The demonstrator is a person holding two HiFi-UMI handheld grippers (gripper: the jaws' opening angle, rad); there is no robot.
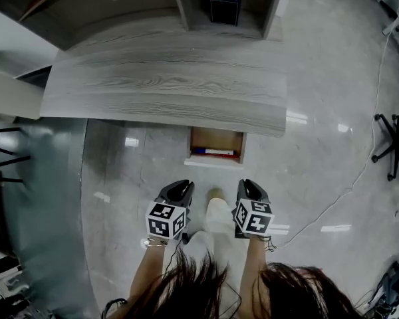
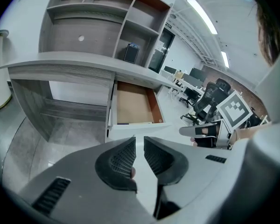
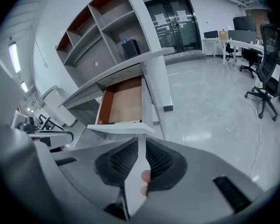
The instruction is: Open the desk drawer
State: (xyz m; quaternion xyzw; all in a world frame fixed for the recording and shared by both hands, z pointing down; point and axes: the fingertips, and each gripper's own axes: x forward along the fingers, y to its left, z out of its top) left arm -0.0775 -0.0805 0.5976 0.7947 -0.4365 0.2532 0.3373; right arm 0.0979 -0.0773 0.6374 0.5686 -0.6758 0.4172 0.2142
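Observation:
The desk drawer [image 1: 215, 161] stands pulled out from under the grey wood desktop [image 1: 166, 85]; its brown inside holds a thin red and blue item [image 1: 213, 151]. Both grippers hang over the floor in front of it, well short of its white front. My left gripper [image 1: 183, 188] is below and left of the drawer, my right gripper [image 1: 248, 186] below and right. In the left gripper view the jaws [image 2: 139, 141] show a narrow gap with nothing in it, aimed at the drawer [image 2: 137, 126]. In the right gripper view the jaws [image 3: 141, 141] also stand slightly apart and empty before the drawer [image 3: 121, 127].
A black box [image 1: 225, 4] sits in the shelf unit behind the desk. An office chair [image 1: 396, 141] stands at the right, and a cable [image 1: 346, 191] runs across the glossy floor. A greenish floor panel [image 1: 46, 191] lies left. My shoe [image 1: 217, 211] shows between the grippers.

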